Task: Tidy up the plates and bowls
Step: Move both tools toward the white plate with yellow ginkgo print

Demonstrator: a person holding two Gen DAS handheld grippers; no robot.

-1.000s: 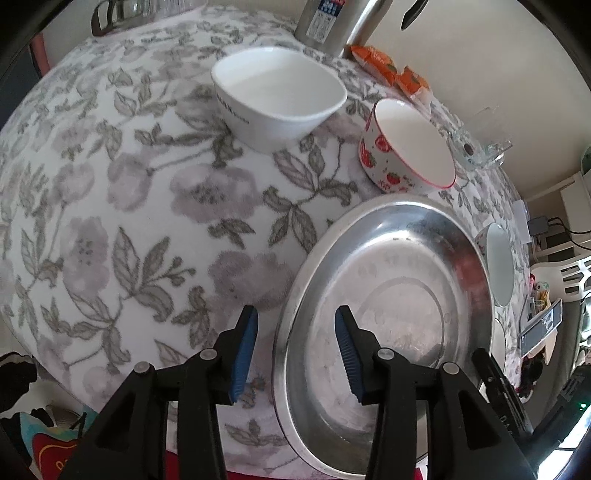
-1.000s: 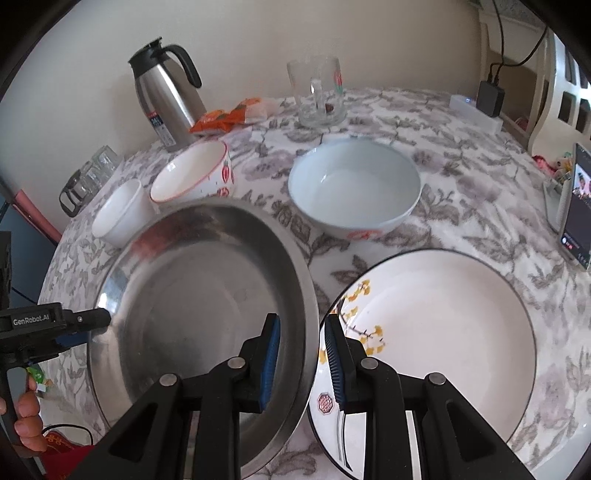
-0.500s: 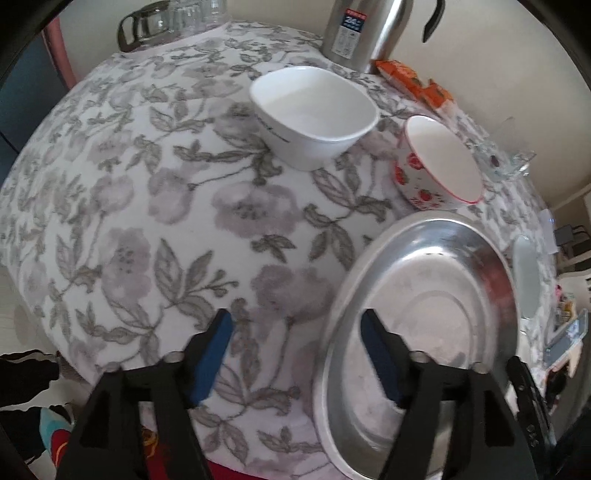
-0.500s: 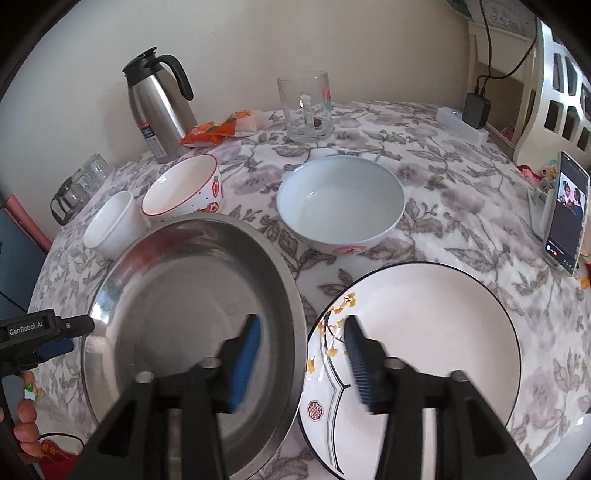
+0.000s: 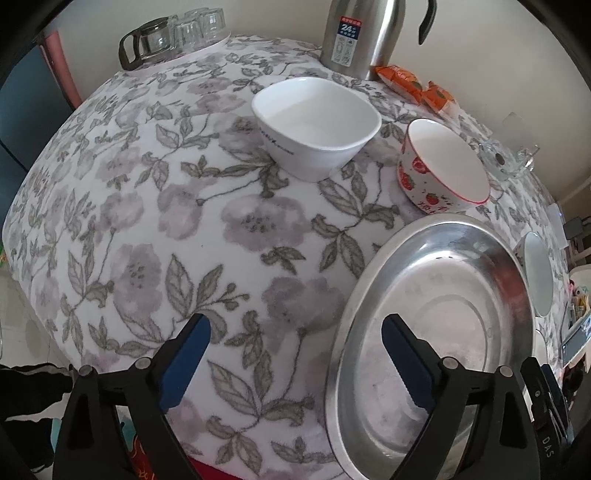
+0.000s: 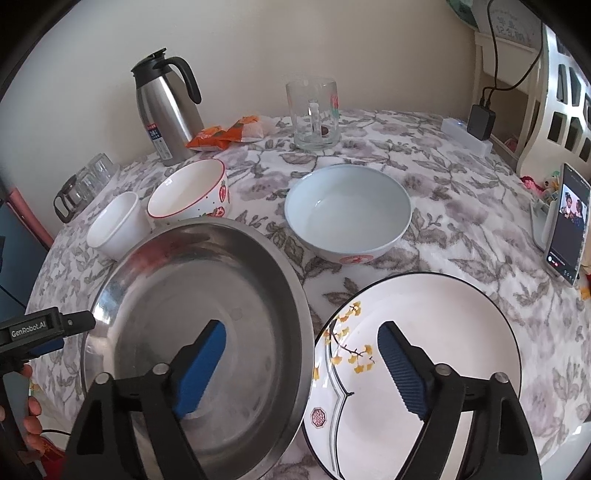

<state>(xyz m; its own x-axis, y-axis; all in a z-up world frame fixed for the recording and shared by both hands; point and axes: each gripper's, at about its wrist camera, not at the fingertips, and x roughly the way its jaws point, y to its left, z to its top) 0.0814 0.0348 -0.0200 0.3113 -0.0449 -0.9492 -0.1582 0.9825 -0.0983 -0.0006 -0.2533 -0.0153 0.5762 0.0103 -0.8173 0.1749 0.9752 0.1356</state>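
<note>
A steel plate [image 6: 173, 295] lies on the floral table, also in the left wrist view [image 5: 461, 280]. My right gripper [image 6: 301, 343] is open, its jaws straddling the plate's right rim next to a white plate with yellow flowers [image 6: 443, 332]. My left gripper [image 5: 295, 336] is open, straddling the steel plate's left rim; it also shows in the right wrist view [image 6: 48, 328]. Behind stand a white square bowl [image 5: 317, 125], a strawberry bowl [image 5: 443, 166] and a pale blue bowl [image 6: 347, 214].
A steel thermos [image 6: 166, 107], orange snack packets [image 6: 225, 134] and a glass mug [image 6: 314, 110] stand at the back. Glass cups [image 5: 173, 33] sit at the far left edge. A phone [image 6: 567, 225] leans at the right edge.
Both grippers have opened wide and let go of the steel plate's rims, then drawn back a little. The plate now rests on the table.
</note>
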